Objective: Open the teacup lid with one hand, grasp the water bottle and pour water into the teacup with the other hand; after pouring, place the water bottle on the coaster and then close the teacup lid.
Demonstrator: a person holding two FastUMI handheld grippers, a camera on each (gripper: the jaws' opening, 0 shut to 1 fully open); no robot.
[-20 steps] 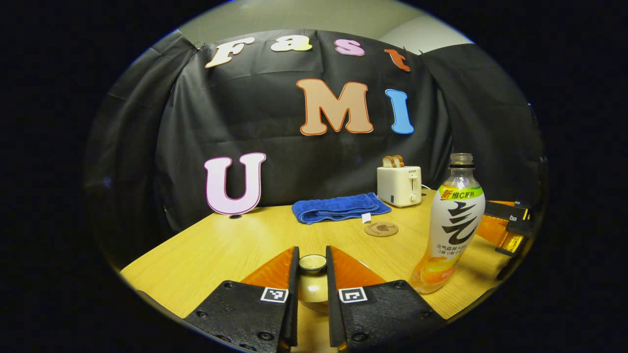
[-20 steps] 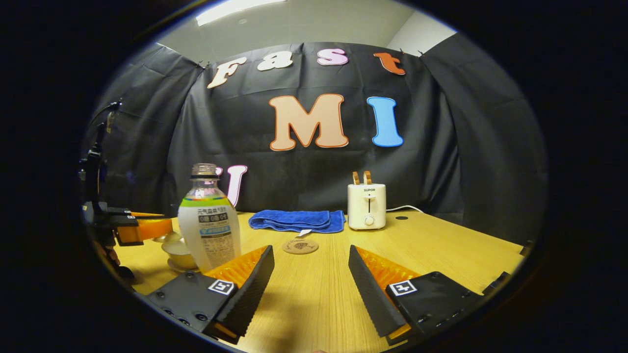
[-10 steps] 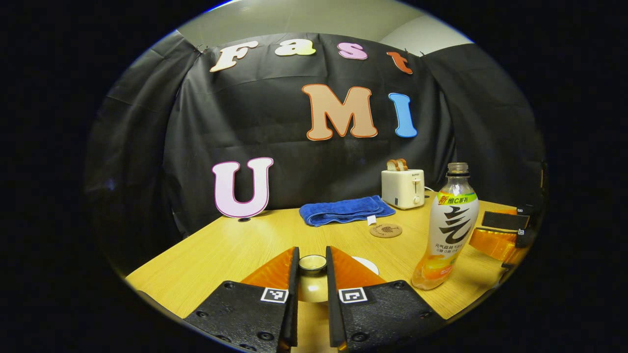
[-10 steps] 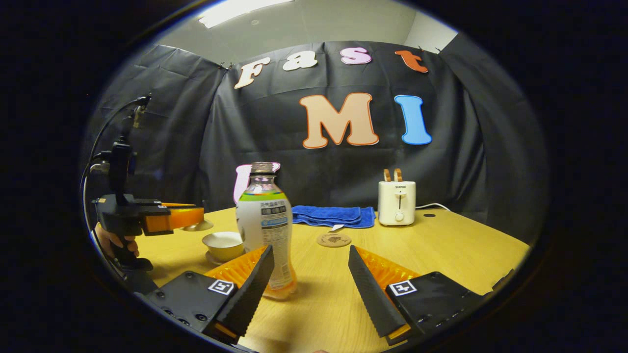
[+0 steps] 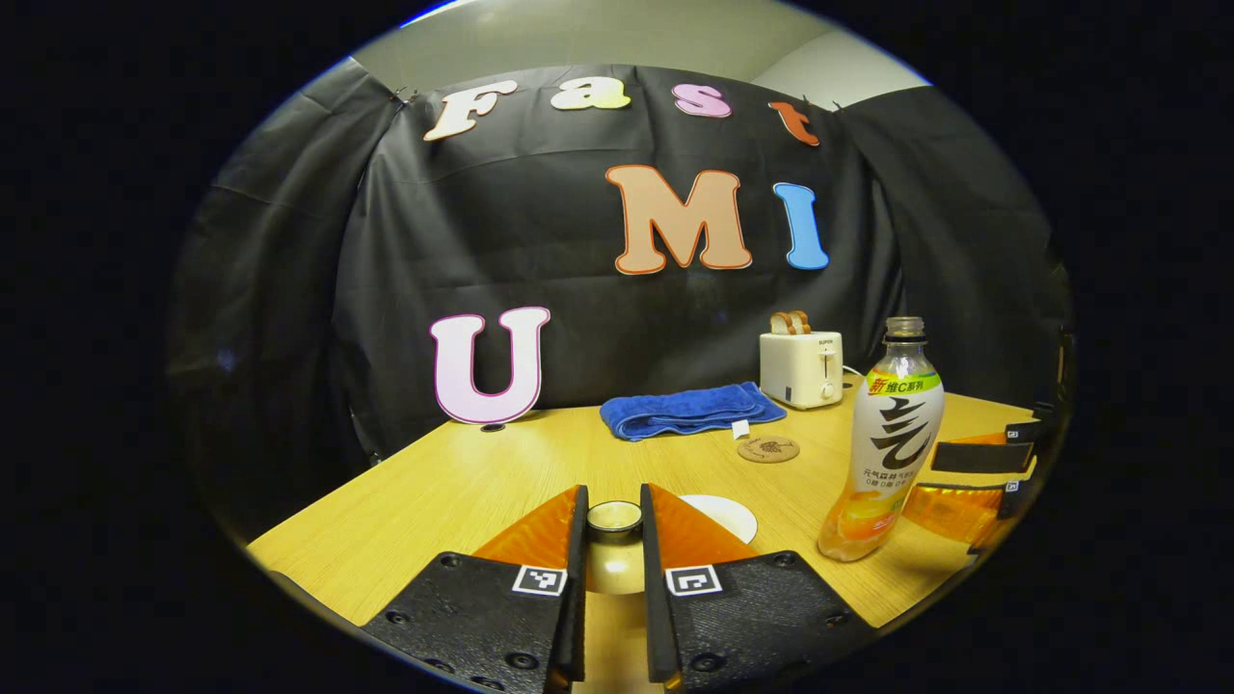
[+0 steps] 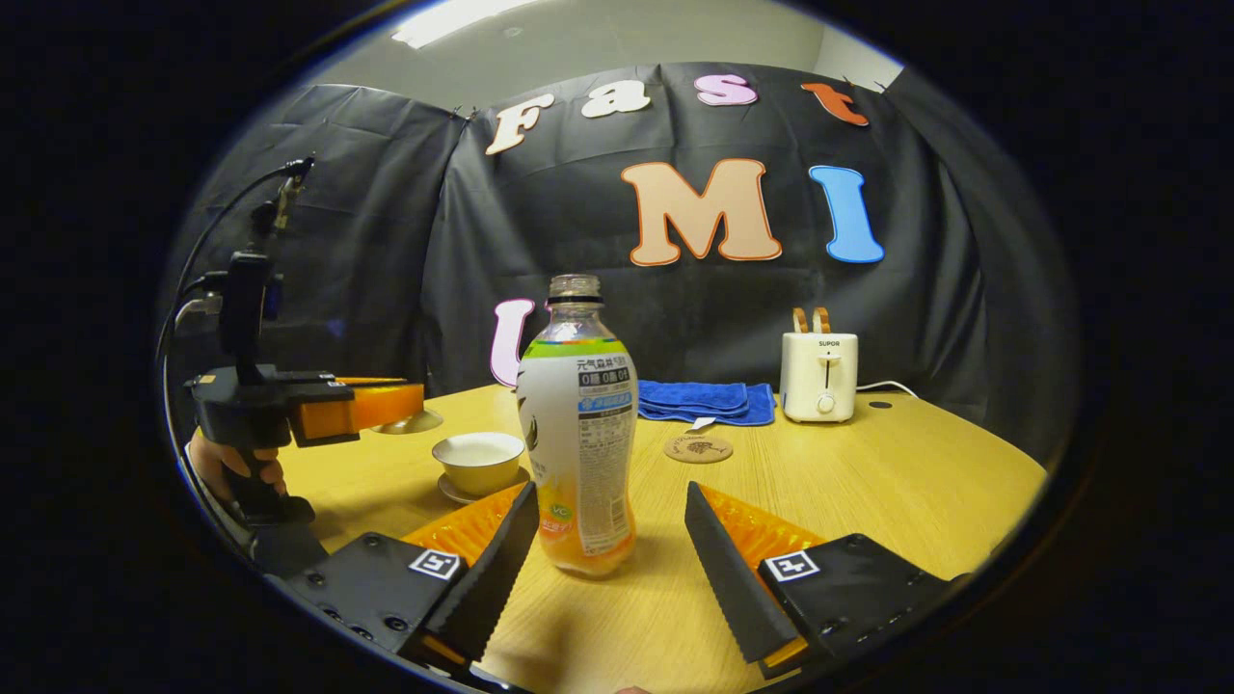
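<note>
Left hand-held gripper (image 5: 614, 540) clamps the lid (image 5: 614, 518) aloft; right hand-held gripper (image 6: 607, 540) gapes around the bottle (image 6: 578, 434).

A folded blue towel (image 6: 707, 400) lies beside a white toaster (image 6: 818, 377) on the wooden table (image 6: 897, 472).

The lid (image 5: 614, 518), pale and domed with a round knob, sits pinched between the left gripper's (image 5: 614, 525) fingers, lifted clear of the cup (image 6: 478, 461). That cup, a pale open bowl on its saucer, stands left of the right gripper (image 6: 609, 525). The bottle (image 6: 579, 434) stands upright and capless just ahead of the right gripper's spread fingers. The round coaster (image 6: 698, 448) lies farther ahead, bare.
</note>
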